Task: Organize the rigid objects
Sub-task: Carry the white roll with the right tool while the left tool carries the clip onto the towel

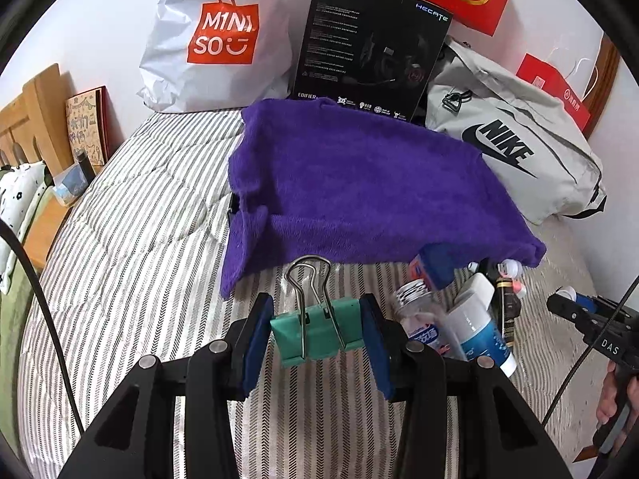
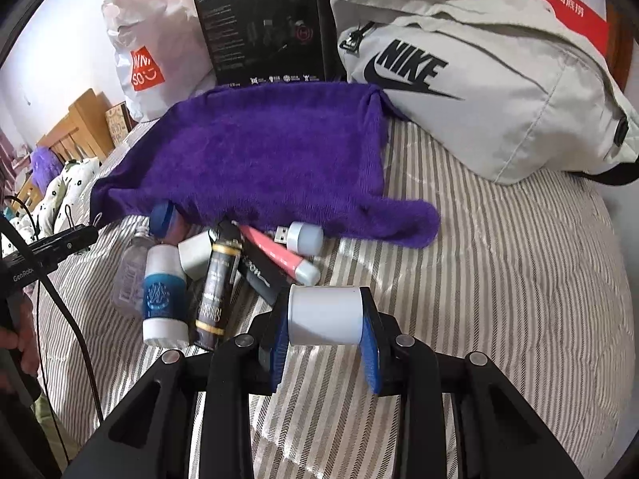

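Left wrist view, closest thing: left claw (image 1: 316, 333), its blue pads clamped on the sides of a green metal binder clip (image 1: 317, 331) with silver wire handles pointing up and away, carried above the striped bedspread (image 1: 131, 239).
Why held like that: gripping the flat painted body and not the springy handles looks like the steadier hold, I'd guess.
Ahead: fuzzy purple towel (image 1: 359, 183) spread flat on the bed. Probably the sorting spot, though that's my read.
Off to the right: a jumble of small bottles by the towel's near corner, including a white tube with a blue label (image 1: 479, 325).
Far right edge: the right claw (image 1: 567, 303) pokes in.

Right wrist view, closest thing: right claw (image 2: 325, 315) closed across a plain white cylindrical container (image 2: 323, 313), lying sideways between the pads, just above the bed.
Pile to the left: dark brown bottle with gold bands (image 2: 217, 295), pink tube with a white cap (image 2: 279, 255), small white USB gadget (image 2: 303, 237), all bunched at the towel's front edge.
Background: grey Nike bag (image 2: 479, 80) against the wall, well apart from the pile.
Where it stands: both claws loaded, pile still unsorted.
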Tool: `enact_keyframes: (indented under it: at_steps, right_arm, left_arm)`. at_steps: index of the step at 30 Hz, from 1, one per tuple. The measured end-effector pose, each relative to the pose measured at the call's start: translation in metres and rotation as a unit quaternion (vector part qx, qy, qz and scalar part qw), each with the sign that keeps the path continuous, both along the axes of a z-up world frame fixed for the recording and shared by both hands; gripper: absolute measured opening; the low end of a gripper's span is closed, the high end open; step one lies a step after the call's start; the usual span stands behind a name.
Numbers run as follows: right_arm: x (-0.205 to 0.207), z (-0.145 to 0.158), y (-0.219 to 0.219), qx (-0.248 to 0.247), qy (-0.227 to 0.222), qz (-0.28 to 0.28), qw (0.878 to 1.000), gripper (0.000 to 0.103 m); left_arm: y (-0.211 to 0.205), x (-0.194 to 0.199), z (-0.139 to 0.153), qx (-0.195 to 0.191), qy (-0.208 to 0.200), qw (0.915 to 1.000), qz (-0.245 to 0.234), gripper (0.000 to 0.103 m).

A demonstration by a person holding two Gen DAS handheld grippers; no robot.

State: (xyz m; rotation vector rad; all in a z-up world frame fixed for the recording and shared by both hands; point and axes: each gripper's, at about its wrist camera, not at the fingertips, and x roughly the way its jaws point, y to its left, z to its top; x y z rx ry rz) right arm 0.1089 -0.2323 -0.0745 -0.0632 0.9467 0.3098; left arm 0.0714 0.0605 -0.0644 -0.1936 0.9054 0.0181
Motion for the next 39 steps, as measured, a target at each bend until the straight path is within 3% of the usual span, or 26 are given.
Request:
enact_keyframes:
  at_steps: [10,20,31,39]
  right_arm:
    - [0.015,0.024,0.013,-0.006,-0.018,0.017,1.0,0.032]
    - [0.065,0.044,0.033,0.004,-0.034,0.039,0.999,0.032]
    - [0.134,0.036,0.062,0.003,-0.027,0.061,0.998,0.032]
    - [0.19,0.035,0.091,0.015,-0.027,0.068,0.997,0.032]
  left_arm:
    - [-0.008,0.013,0.029,0.007,-0.026,0.9996,-0.012,0.042]
    - [-0.011,0.067,0.05,0.006,-0.039,0.9989,-0.026,0.042]
    - [-0.014,0.137,0.047,0.003,-0.035,0.9988,-0.035,0.042]
    - [-0.015,0.189,0.029,0.004,-0.028,0.9987,-0.043,0.042]
